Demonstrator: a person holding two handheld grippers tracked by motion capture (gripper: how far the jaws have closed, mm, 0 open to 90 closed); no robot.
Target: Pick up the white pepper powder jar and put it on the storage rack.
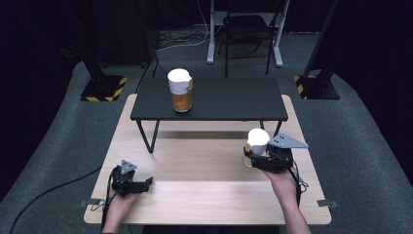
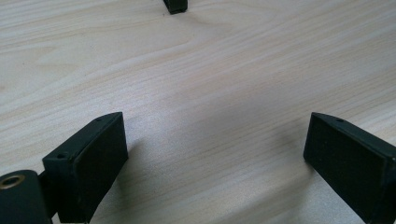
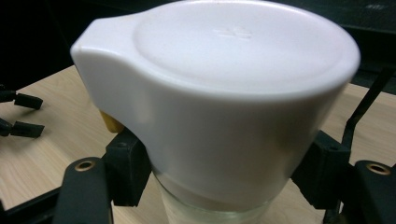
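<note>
A light wooden table [image 1: 204, 190] is set on grey carpet in a dark room; a low black shelf [image 1: 229, 100] stands on its far half, and a chair [image 1: 246, 29] is placed beyond. On the shelf, an amber-filled jar [image 1: 180, 90] with a white lid is seen. The right gripper [image 1: 254, 158] is clamped on a clear glass jar [image 3: 210, 205] (white spouted lid [image 3: 219, 88] above the jaws), held above the table. The left gripper [image 1: 146, 183] rests with jaws spread wide, nothing between them.
</note>
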